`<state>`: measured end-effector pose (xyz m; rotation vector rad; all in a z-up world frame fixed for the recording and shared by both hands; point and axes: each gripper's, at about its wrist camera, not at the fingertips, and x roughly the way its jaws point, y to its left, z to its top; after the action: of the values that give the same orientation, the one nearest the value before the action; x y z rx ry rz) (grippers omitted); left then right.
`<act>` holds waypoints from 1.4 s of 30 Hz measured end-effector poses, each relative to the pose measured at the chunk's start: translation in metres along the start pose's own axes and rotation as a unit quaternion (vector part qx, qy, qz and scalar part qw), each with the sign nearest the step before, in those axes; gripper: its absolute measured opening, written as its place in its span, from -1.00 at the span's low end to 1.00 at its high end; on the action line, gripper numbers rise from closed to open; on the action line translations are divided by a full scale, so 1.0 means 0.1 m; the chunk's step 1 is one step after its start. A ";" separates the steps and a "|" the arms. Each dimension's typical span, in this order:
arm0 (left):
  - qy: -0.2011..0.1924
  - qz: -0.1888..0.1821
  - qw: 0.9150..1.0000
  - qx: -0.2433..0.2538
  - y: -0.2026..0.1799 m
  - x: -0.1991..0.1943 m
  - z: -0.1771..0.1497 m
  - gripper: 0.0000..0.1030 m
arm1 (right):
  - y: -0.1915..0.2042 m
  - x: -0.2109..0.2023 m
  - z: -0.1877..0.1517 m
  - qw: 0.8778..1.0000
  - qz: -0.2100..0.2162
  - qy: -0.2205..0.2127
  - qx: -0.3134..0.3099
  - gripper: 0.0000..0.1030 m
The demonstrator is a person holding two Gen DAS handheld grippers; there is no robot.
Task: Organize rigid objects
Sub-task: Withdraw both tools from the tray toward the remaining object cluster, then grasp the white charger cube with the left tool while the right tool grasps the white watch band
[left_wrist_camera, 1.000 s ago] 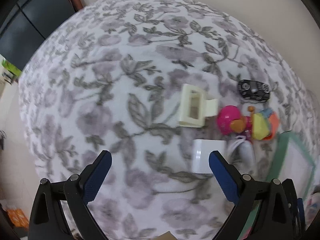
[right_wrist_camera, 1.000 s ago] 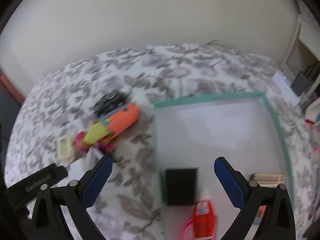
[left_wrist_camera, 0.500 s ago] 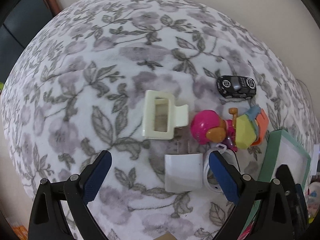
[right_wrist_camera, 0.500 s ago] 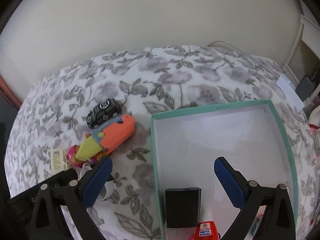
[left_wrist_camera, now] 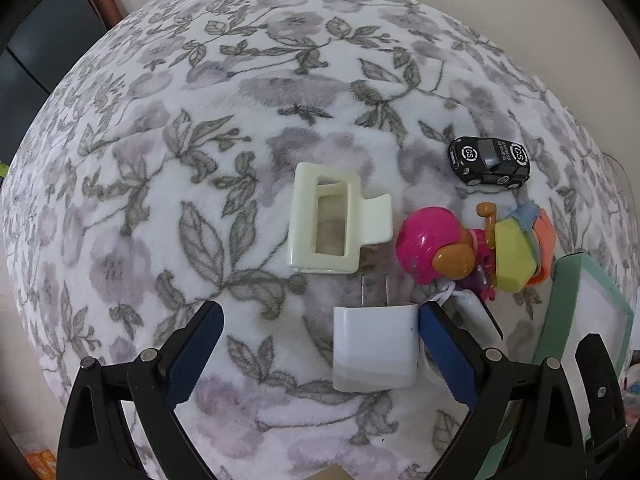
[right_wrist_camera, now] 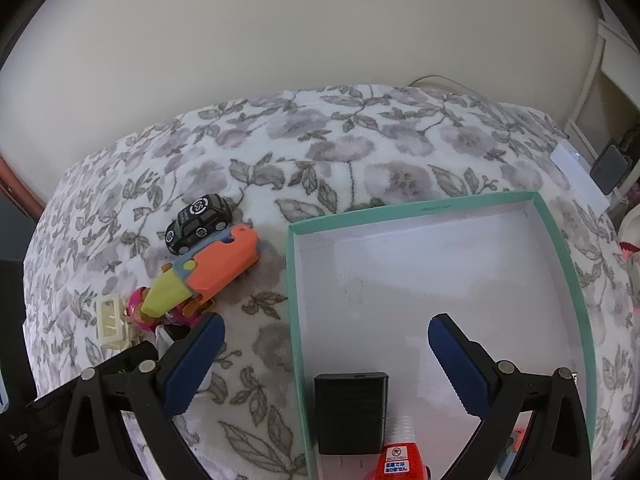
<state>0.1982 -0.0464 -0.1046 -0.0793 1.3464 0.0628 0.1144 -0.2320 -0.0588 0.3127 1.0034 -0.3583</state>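
With both grippers open, our left gripper (left_wrist_camera: 318, 350) straddles the charger (left_wrist_camera: 374, 346) off-centre, so we risk nudging it into the toys (left_wrist_camera: 476, 250).

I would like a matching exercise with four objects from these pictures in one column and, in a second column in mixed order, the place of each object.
Things:
1. white plug adapter
2. black toy car
3. black flat case
4. cream hair claw

Places:
A. inside the teal box, at its near edge
B. on the blanket, farthest from the left gripper among the loose items
C. between the open jaws of the left gripper
D. on the blanket, just beyond the prongs of the adapter

Pairs: 1-C, 2-B, 3-A, 4-D
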 end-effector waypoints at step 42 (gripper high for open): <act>0.032 -0.015 0.998 -0.056 0.61 -0.03 -0.25 -0.13 | 0.50 0.10 -0.18 0.995 0.068 0.018 -0.071 0.98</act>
<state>0.1679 0.0122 -0.1082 -0.1972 1.4045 0.1115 0.1273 -0.1810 -0.0715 0.2587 1.0309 -0.1569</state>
